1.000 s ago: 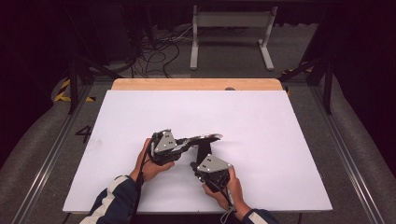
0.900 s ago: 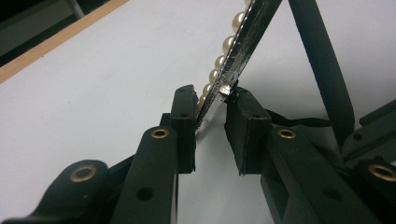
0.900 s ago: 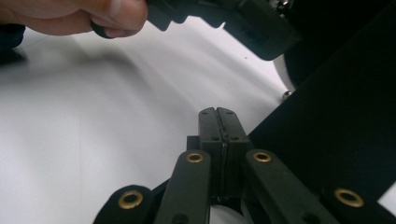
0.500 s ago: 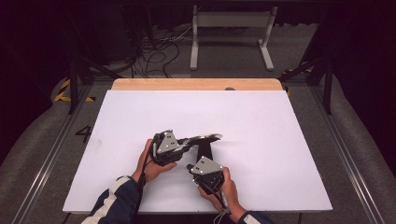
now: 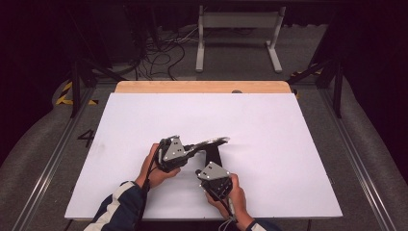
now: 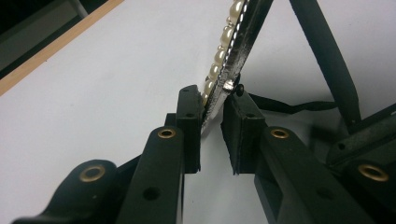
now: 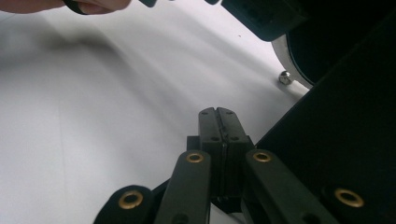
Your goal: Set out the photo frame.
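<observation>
Left gripper (image 5: 190, 150) clamped on the lower edge of a pearl-trimmed picture frame (image 5: 211, 142), frame tilted above the middle of the white table (image 5: 288, 144), its black stand (image 5: 213, 155) beneath, right gripper (image 5: 204, 174) just beside, jaws pressed together on nothing.

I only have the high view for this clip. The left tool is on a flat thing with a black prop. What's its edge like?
Observer: In the left gripper view, the frame has a glittery rim with a row of pearl-like beads along it.
Operator: Is the left tool really gripping it?
Observer: Yes. The left tool has its jaws clamped on the rim's lower end.
Operator: And the right tool?
Observer: In the right gripper view, the right tool has its jaws pressed together with nothing between them, beside a black panel.
</observation>
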`<state>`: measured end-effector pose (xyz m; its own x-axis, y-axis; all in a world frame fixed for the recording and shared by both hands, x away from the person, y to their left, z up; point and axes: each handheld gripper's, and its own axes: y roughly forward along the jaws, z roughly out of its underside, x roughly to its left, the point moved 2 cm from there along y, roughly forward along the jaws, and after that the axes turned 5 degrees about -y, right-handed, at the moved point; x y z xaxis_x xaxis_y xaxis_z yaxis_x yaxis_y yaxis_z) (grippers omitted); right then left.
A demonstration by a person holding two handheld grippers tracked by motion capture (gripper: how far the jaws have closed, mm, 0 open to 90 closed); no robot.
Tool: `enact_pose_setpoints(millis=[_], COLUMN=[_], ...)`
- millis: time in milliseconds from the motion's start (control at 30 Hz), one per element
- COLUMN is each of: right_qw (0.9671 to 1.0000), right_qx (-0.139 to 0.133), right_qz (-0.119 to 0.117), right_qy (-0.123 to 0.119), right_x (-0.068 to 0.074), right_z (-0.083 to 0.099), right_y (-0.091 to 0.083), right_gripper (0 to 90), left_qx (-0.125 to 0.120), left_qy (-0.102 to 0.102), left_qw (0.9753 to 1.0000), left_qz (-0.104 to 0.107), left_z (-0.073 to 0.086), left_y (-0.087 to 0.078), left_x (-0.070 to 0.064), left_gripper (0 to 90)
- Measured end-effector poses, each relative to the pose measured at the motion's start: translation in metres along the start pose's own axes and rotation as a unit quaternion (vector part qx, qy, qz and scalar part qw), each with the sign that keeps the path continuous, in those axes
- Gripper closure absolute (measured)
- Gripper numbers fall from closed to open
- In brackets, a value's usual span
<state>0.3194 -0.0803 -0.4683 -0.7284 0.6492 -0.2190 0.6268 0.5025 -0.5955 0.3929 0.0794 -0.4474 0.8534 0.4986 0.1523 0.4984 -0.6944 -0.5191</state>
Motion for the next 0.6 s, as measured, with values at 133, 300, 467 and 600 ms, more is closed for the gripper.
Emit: enact_pose_setpoints(millis=[133, 300, 467, 600], right_qw=[1.0, 0.9999, 0.9998, 0.9997], right_qx=[0.005, 0.007, 0.008, 0.009], right_qz=[0.003, 0.0, -0.002, -0.004], right_qy=[0.005, 0.01, 0.016, 0.021], right_x=[-0.002, -0.007, -0.01, -0.012], right_z=[0.003, 0.005, 0.006, 0.007], right_y=[0.0, -0.002, -0.003, -0.005], right_gripper=[90.0, 90.0, 90.0, 90.0], left_qx=[0.003, 0.006, 0.009, 0.011], left_qy=[0.007, 0.014, 0.02, 0.027], left_qw=[1.0, 0.9999, 0.9997, 0.9996], left_qz=[0.002, 0.0, -0.003, -0.001], left_z=[0.001, 0.0, -0.001, -0.001], left_y=[-0.001, -0.001, -0.002, -0.003], left_x=[-0.001, -0.003, -0.005, -0.007], left_gripper=[78.6, 79.1, 79.3, 79.4])
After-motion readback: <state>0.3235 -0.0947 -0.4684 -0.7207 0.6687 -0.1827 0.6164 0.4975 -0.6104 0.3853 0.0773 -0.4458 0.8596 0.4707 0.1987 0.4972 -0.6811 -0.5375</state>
